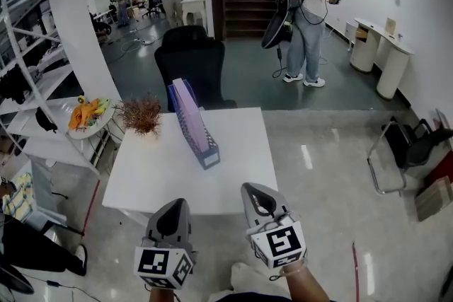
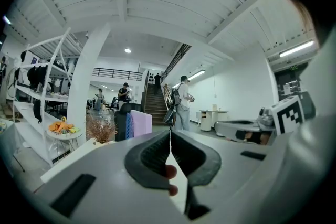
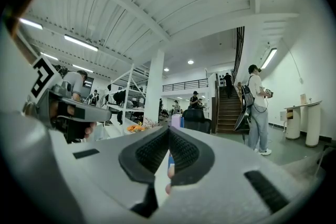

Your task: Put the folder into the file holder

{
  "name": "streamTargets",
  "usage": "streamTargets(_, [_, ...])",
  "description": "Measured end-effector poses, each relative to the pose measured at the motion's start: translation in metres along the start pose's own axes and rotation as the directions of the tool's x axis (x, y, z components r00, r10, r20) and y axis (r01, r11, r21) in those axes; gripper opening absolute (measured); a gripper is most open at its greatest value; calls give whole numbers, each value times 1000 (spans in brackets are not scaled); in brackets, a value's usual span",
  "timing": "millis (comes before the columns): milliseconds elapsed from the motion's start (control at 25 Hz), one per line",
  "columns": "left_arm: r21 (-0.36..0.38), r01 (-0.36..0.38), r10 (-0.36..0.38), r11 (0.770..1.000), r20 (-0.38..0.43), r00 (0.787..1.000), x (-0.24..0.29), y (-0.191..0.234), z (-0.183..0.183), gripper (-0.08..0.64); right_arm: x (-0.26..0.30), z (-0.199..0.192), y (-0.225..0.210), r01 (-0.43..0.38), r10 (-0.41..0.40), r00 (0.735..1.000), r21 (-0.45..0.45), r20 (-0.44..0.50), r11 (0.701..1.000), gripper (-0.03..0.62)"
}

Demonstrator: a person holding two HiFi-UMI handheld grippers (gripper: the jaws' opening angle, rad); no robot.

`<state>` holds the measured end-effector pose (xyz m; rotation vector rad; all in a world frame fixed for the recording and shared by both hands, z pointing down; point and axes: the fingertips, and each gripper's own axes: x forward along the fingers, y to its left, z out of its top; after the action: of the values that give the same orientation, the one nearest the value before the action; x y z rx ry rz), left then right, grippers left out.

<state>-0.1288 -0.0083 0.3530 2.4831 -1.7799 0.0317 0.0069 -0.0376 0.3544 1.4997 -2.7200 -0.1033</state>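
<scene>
Standing upright in the blue file holder [image 1: 207,156] on the worktop [image 1: 152,173], well ahead of both sets of jaws, the lilac folder [image 1: 188,111] looks already placed, which would explain why the left gripper [image 1: 178,204] and right gripper [image 1: 250,189] are clenched on nothing.

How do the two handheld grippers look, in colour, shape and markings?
The left gripper and the right gripper look alike: smooth grey bodies that taper toward the jaws. Each jaw is lined with a black ribbed pad. At the back of each gripper sits a white cube with black square markers.
</scene>
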Motion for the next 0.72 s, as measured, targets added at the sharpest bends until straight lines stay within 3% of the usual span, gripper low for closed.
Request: streamTargets(720, [4,8,-8,1000,39,999,-68,-26,13,6,-63,27,24,31,-31,999,9,36,999,2])
